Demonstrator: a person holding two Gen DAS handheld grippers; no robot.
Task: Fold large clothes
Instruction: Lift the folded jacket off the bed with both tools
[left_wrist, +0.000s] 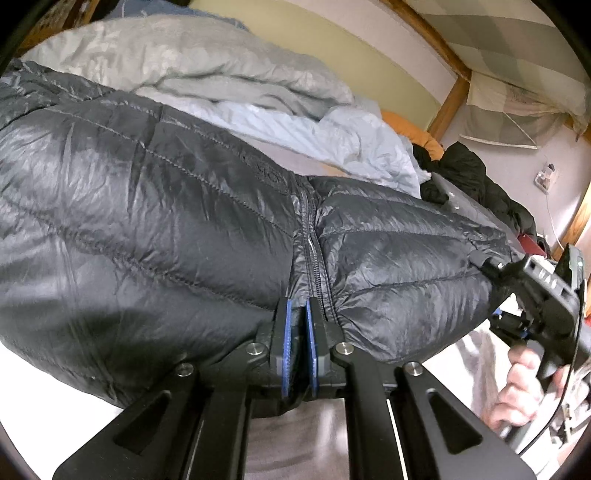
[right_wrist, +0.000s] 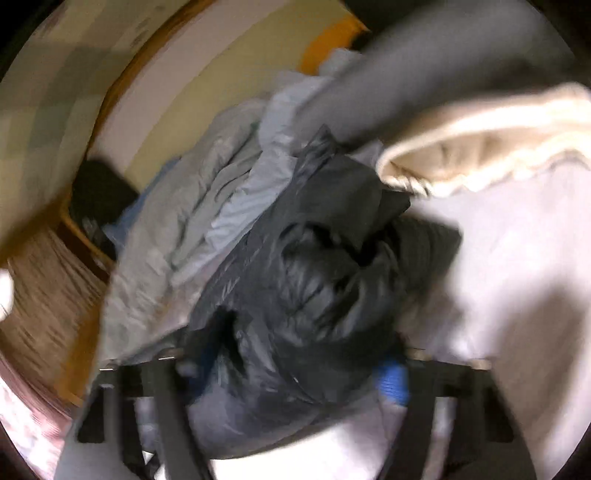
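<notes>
A dark grey quilted down jacket (left_wrist: 147, 221) lies spread on the bed, its zipper running down the middle. My left gripper (left_wrist: 299, 314) is shut on the jacket's hem at the zipper base, blue pads pinching the fabric. My right gripper (left_wrist: 491, 269) shows at the right in the left wrist view, held by a hand, touching the jacket's right edge. In the blurred right wrist view the jacket (right_wrist: 314, 277) fills the space between the wide-apart fingers (right_wrist: 391, 380) of my right gripper (right_wrist: 295, 369).
Crumpled grey and pale blue bedding (left_wrist: 229, 85) lies behind the jacket. A wooden bed frame (left_wrist: 447, 99) runs along the wall. Black clothes (left_wrist: 469, 173) are piled at the right. A cream hooded garment (right_wrist: 480, 147) lies at the right of the right wrist view.
</notes>
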